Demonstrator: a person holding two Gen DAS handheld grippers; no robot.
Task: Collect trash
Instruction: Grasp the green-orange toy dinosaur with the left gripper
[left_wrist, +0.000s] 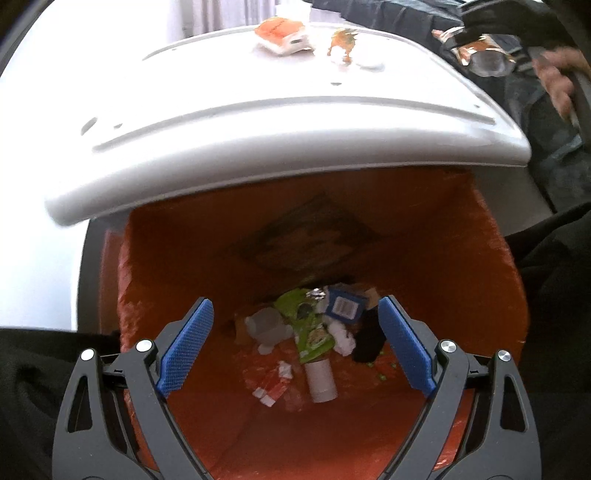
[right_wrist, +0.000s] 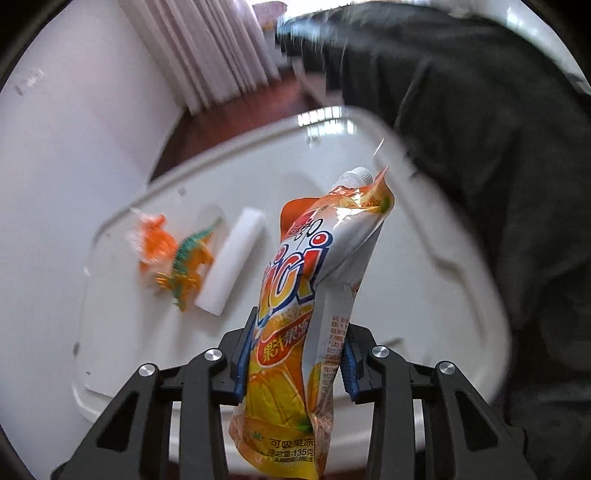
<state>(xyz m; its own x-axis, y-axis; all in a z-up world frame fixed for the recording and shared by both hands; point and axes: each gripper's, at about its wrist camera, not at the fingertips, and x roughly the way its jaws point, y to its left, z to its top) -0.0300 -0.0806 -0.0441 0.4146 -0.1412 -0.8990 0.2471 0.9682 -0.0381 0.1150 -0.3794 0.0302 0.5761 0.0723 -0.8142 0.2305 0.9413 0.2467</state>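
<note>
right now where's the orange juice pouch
In the right wrist view, the pouch is clamped in the right gripper, above the white table, right of the white roll.

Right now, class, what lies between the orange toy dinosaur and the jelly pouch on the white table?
A white foam block, seen in the right wrist view.

A white table (right_wrist: 258, 177) stands ahead of the tool. A toy dinosaur (right_wrist: 184, 269) lies on it, up and left of the tool. Pale curtains (right_wrist: 207, 48) hang far behind.
</note>
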